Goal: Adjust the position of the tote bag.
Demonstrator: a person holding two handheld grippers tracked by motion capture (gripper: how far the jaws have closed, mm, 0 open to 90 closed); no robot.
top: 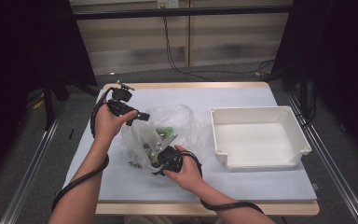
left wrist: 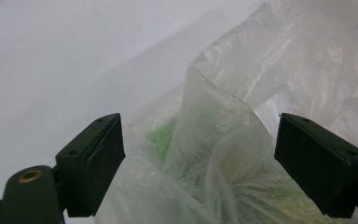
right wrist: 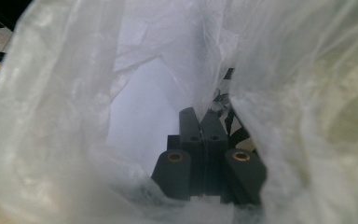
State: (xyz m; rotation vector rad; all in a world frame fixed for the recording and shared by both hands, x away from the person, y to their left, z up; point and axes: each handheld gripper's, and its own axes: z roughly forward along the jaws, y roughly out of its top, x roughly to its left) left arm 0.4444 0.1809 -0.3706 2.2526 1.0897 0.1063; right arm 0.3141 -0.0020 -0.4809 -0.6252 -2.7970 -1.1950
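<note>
A clear plastic bag (top: 184,122) lies crumpled in the middle of the white table (top: 242,182), with green items (top: 166,129) showing dimly through it. My left gripper (top: 144,115) hovers at the bag's upper left edge. In the left gripper view its jaws (left wrist: 200,158) stand open, and a bulge of the bag (left wrist: 261,70) sits between them without being pressed. My right gripper (top: 154,156) is at the bag's near side. In the right gripper view it (right wrist: 203,116) is shut, a fold of the bag (right wrist: 65,93) meets its tips, and film wraps all around.
A white rectangular tray (top: 261,110) stands to the right of the bag. Black cables trail from both grippers along the forearms. The table's wooden front edge (top: 205,209) lies close to the person.
</note>
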